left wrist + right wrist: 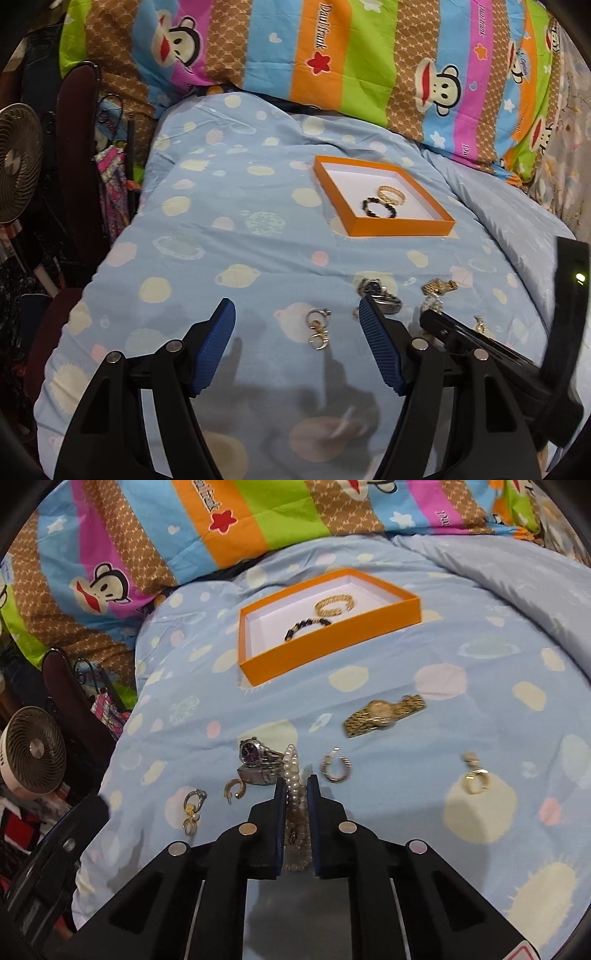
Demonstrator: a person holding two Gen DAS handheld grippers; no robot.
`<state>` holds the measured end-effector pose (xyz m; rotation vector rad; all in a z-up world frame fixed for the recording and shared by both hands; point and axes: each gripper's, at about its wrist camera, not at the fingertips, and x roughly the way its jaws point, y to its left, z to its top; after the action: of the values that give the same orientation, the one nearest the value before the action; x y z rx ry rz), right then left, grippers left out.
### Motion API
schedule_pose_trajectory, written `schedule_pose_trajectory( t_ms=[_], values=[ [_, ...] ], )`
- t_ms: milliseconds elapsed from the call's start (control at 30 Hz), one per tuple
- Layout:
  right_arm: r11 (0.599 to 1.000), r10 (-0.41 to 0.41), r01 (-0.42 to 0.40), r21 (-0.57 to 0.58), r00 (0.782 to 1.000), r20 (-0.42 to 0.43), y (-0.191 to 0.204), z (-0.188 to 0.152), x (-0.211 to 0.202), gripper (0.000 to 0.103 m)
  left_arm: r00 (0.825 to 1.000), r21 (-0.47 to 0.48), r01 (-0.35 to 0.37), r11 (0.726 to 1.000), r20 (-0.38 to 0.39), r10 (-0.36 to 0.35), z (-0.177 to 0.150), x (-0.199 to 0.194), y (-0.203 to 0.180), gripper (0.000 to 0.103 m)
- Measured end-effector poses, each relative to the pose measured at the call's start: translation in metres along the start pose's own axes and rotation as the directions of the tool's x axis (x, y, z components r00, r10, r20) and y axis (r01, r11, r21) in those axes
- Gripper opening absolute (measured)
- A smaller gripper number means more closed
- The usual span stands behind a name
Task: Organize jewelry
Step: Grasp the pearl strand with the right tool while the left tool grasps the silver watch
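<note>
An orange tray (400, 226) (328, 650) lies on the blue bedspread and holds a gold bracelet (390, 193) (334, 603) and a black bead bracelet (378, 207) (304, 627). My right gripper (296, 784) is shut on a pearl bracelet (293, 771); it also shows in the left wrist view (430, 319). My left gripper (297, 312) is open and empty above small gold rings (318, 328). A silver watch (255, 762) (380, 293), a gold watch (384, 714), hoop earrings (335, 768) and a gold ring (476, 777) lie loose.
A striped monkey-print pillow (332, 55) lies behind the tray. A small fan (16, 166) (33, 749) and dark clutter stand beyond the bed's left edge. More small rings (194, 808) lie left of the right gripper.
</note>
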<state>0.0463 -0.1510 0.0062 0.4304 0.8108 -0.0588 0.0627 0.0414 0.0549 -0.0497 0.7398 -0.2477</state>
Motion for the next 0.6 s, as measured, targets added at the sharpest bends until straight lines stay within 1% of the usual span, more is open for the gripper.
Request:
schedule_pose_trajectory(
  t_ms=[133,233,333,500,533,567,600],
  values=[
    [1.000,-0.029,0.029,-0.008,0.999,0.044,-0.018,-0.006,-0.027,0.011,0.999,0.063,0.048,0.997,-0.029,-0.046,0.005,0.016,-0.029,0.067],
    [0.999,-0.046,0.046,0.001,0.997,0.059,-0.034,-0.011,-0.038,0.011,0.994,0.087,0.085,0.993,-0.080,-0.078,0.006,0.038,-0.050,0.067],
    [0.999,-0.050,0.049,0.018,0.997,0.060,-0.047,-0.015,-0.040,0.011,0.988,0.087,0.100,0.991,-0.123,-0.088,0.009,0.063,-0.065,0.067],
    [0.999,-0.038,0.036,0.032,0.998,0.052,-0.056,-0.022,-0.037,0.011,0.981,0.079,0.116,0.990,-0.167,-0.101,0.011,0.087,-0.075,0.066],
    [0.999,-0.033,0.032,0.032,0.998,0.053,-0.057,-0.022,-0.036,0.011,0.978,0.070,0.117,0.991,-0.181,-0.103,0.011,0.092,-0.075,0.058],
    [0.999,-0.031,0.029,0.031,0.998,0.054,-0.057,-0.023,-0.035,0.011,0.974,0.061,0.124,0.990,-0.201,-0.109,0.010,0.097,-0.074,0.045],
    [0.999,-0.032,0.030,0.027,0.998,0.057,-0.057,-0.023,-0.035,0.011,0.968,0.054,0.133,0.990,-0.219,-0.119,0.008,0.101,-0.073,0.040]
  ],
)
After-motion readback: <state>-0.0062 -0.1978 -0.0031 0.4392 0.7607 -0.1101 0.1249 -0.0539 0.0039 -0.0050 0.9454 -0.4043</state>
